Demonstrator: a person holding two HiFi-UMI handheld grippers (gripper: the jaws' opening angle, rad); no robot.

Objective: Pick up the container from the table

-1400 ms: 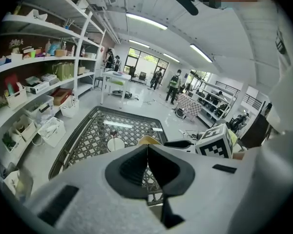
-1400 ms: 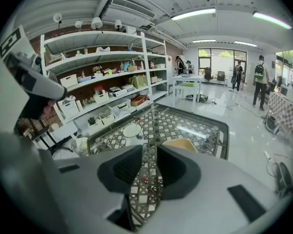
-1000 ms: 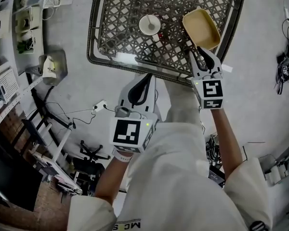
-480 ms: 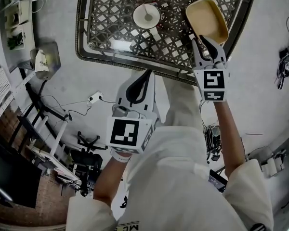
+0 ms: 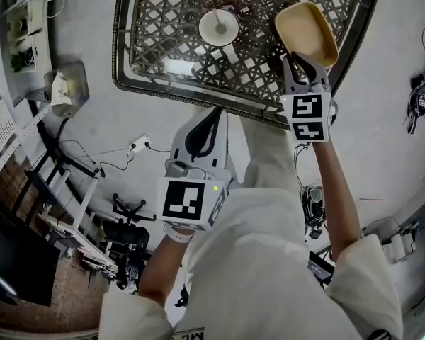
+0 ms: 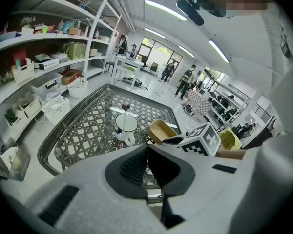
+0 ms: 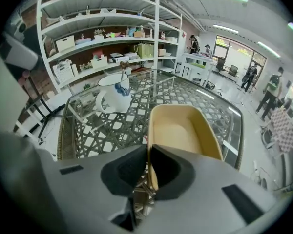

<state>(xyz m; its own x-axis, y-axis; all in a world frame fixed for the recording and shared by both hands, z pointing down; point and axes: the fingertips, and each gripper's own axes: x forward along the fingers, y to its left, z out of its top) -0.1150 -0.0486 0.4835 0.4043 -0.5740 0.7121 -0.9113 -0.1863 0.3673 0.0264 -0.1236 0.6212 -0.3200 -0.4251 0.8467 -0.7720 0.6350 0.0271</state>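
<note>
We see the right gripper (image 5: 302, 60) clamped on the container (image 5: 306, 34), a tan oblong tub. In the right gripper view the jaws of the right gripper (image 7: 149, 152) pinch the tub's thin wall at its near left corner. One jaw sits outside the wall and the other inside the hollow.

The container (image 7: 183, 130) has its open side up. Its long axis runs straight away from the gripper, in line with the jaws, so its far short end points across the table (image 7: 210, 99) toward the far rim. In the head view the tub sits over the right part of the table (image 5: 138, 83), close to the right edge, with its far end pointing up the frame. We cannot tell whether its base touches the lattice top.

A white mug (image 5: 219, 27) stands on the table to the left of the tub, well apart from it. In the right gripper view the mug (image 7: 115, 94) shows a blue mark on its side.

The left gripper (image 5: 216, 112) hangs off the near edge of the table, over the floor. In its own view the jaws of the left gripper (image 6: 147, 147) are pressed together with nothing between them. Past them we see the mug (image 6: 125, 126) and the container (image 6: 161, 130).
</note>
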